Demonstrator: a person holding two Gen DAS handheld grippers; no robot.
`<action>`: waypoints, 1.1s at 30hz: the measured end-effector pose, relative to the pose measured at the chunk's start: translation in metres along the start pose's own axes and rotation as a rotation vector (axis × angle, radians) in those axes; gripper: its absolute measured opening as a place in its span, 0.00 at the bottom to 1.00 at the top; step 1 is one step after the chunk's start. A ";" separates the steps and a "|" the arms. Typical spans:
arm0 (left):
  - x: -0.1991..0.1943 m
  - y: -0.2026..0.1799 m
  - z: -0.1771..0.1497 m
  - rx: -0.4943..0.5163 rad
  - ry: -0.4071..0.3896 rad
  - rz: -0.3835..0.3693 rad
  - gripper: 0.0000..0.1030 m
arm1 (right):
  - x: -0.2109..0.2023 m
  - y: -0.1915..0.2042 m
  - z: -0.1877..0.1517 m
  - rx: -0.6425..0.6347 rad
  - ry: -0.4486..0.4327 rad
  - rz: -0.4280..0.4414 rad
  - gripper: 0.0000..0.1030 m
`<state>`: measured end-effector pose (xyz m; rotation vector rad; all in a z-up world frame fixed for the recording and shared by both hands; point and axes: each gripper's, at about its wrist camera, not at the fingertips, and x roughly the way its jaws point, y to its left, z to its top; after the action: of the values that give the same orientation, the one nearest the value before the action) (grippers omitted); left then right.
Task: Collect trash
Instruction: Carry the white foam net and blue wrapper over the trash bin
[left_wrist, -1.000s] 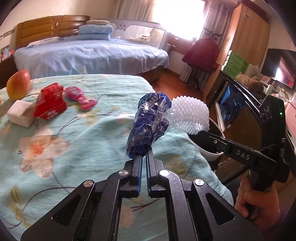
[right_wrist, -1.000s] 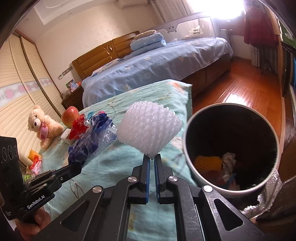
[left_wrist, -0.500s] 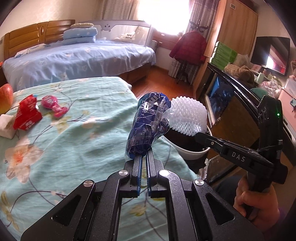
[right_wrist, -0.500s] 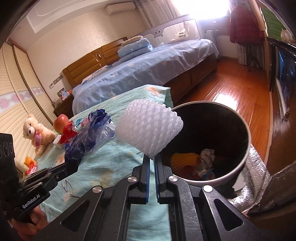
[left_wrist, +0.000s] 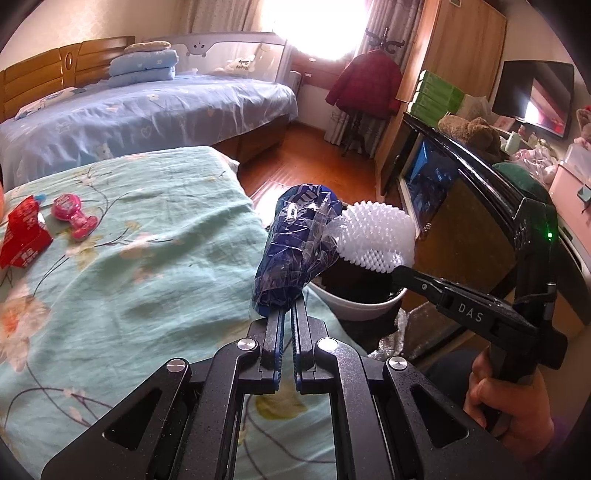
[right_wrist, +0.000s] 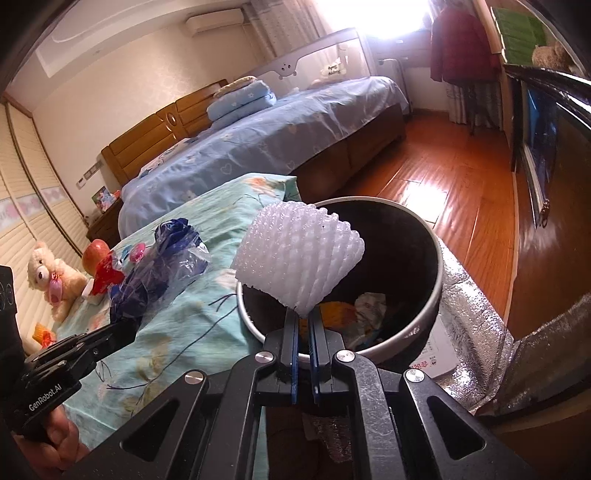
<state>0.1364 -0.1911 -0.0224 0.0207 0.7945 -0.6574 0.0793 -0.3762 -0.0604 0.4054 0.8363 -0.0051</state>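
A white foam net (right_wrist: 301, 258) was clamped at its lower tip by the right gripper (right_wrist: 303, 314) and was held over the near rim of the bin (right_wrist: 437, 258), partly above the opening. A blue wrapper (left_wrist: 295, 251) was pinched at its bottom end by the left gripper (left_wrist: 286, 314); it was carried upright over the edge of the bed (left_wrist: 129, 258), just beside the bin and touching or nearly touching the net. Inside the bin, orange and white scraps (right_wrist: 369, 302) were already seen. Farther out on the bed a red packet (left_wrist: 22, 236) and a pink item (left_wrist: 72, 214) were left lying, with an apple (right_wrist: 96, 251) beyond them.

The step in hand was judged to be the carry to the bin, close to its end. For the next move, each piece would need to be brought fully over the opening before the jaws are released; the wrapper looked the further from it. Both pieces seemed light, so a drop near the rim could end on the floor.
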 end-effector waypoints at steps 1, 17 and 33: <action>0.002 -0.002 0.001 0.004 0.001 -0.001 0.03 | 0.000 -0.001 0.000 0.001 0.000 -0.001 0.05; 0.026 -0.022 0.013 0.038 0.031 -0.007 0.03 | 0.001 -0.019 0.007 0.029 0.001 -0.025 0.05; 0.050 -0.028 0.029 0.032 0.064 -0.024 0.03 | 0.011 -0.029 0.021 0.028 0.020 -0.052 0.05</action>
<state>0.1653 -0.2475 -0.0288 0.0613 0.8471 -0.6946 0.0972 -0.4088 -0.0665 0.4101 0.8669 -0.0613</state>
